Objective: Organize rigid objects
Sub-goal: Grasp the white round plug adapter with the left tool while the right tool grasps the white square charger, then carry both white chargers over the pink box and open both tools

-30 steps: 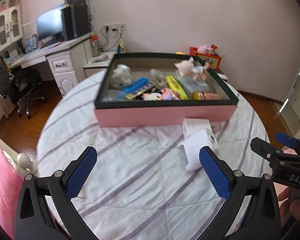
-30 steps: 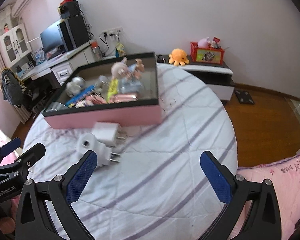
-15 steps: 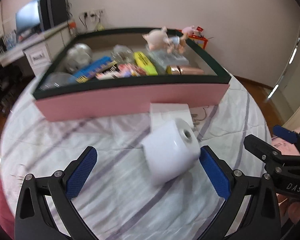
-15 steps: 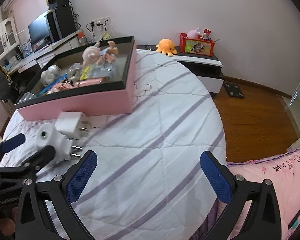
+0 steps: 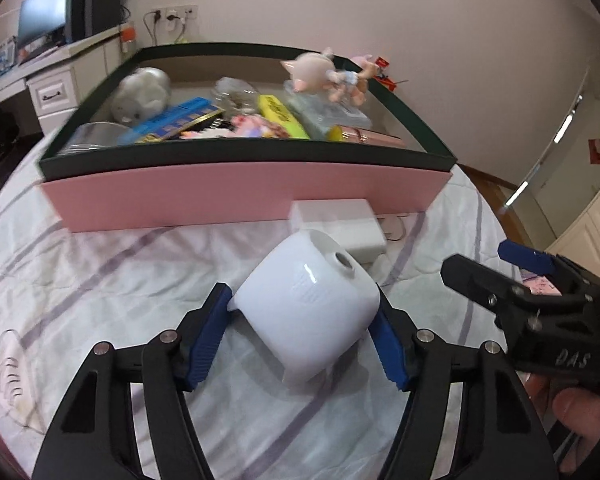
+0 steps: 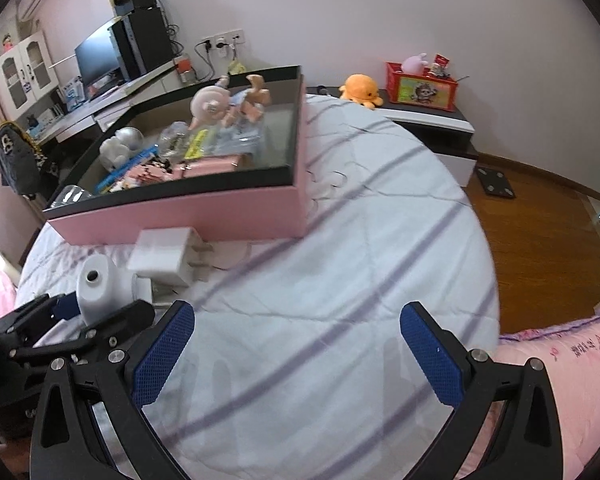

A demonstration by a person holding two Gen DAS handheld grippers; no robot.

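My left gripper (image 5: pixel 300 336) is shut on a white round plug adapter (image 5: pixel 310 308), its blue pads against both sides; the adapter also shows in the right wrist view (image 6: pixel 96 286). A white square charger (image 5: pixel 340 226) lies just beyond it, against the pink box (image 5: pixel 240 196); the charger also shows in the right wrist view (image 6: pixel 166 256). The box, also in the right wrist view (image 6: pixel 188 212), holds several toys and small items. My right gripper (image 6: pixel 296 354) is open and empty above the striped bed cover, right of the left gripper (image 6: pixel 64 320).
The round bed (image 6: pixel 360 240) with a striped cover carries the box. A desk with monitor (image 6: pixel 100 60) stands at the back left. A low cabinet with an orange plush (image 6: pixel 360 88) and red box stands at the back right. Wooden floor lies to the right.
My left gripper moved forward to the white adapter and closed on it. The right gripper stayed open and shifted slightly.
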